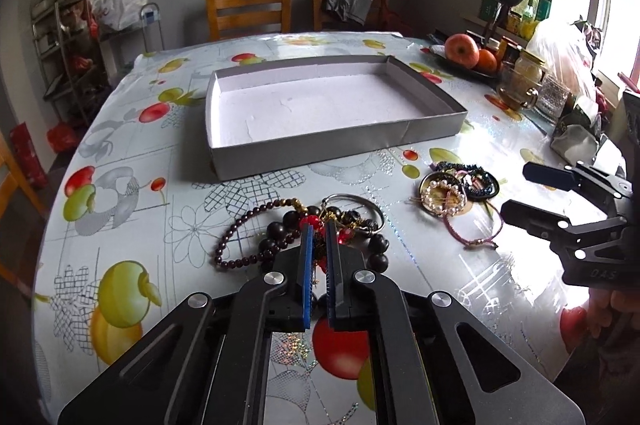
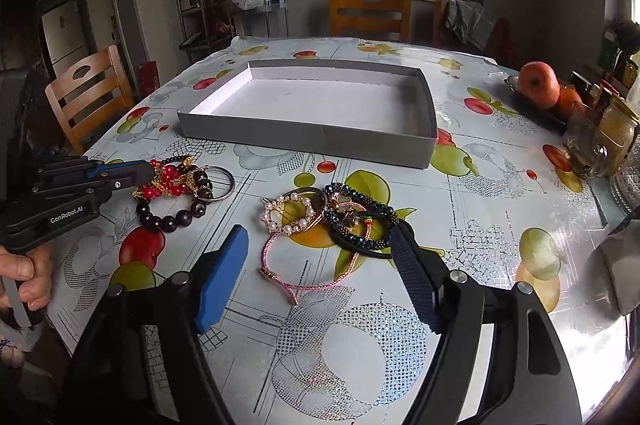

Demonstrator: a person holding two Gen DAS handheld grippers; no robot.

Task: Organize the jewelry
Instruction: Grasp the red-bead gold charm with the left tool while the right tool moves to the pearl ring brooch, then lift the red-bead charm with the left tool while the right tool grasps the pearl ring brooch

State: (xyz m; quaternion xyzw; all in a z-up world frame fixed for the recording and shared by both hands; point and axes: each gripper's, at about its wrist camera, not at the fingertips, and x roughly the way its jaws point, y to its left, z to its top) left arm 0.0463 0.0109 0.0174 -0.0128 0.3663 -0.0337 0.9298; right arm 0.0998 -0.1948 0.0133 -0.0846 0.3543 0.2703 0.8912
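Note:
A shallow grey box (image 1: 336,141) (image 2: 304,137) with a white floor stands empty mid-table. My left gripper (image 1: 319,229) (image 2: 150,173) is shut on a red-and-gold bead bracelet (image 1: 310,223) (image 2: 168,181) in the left heap, beside a dark bead bracelet (image 1: 380,249) (image 2: 176,217), a garnet bead string (image 1: 236,241) and a silver ring (image 1: 356,205) (image 2: 220,183). My right gripper (image 2: 320,237) (image 1: 516,193) is open over a pink cord bracelet (image 2: 304,261) (image 1: 472,233), near a pearl bracelet (image 2: 288,213) (image 1: 444,197) and dark blue bead bracelets (image 2: 360,225) (image 1: 476,177).
A plate with an apple (image 1: 462,49) (image 2: 538,85) and an orange, glass jars (image 1: 520,81) (image 2: 600,141) and a plastic bag (image 1: 560,45) crowd the right side. Wooden chairs (image 1: 248,11) (image 2: 88,93) stand at the far and left edges.

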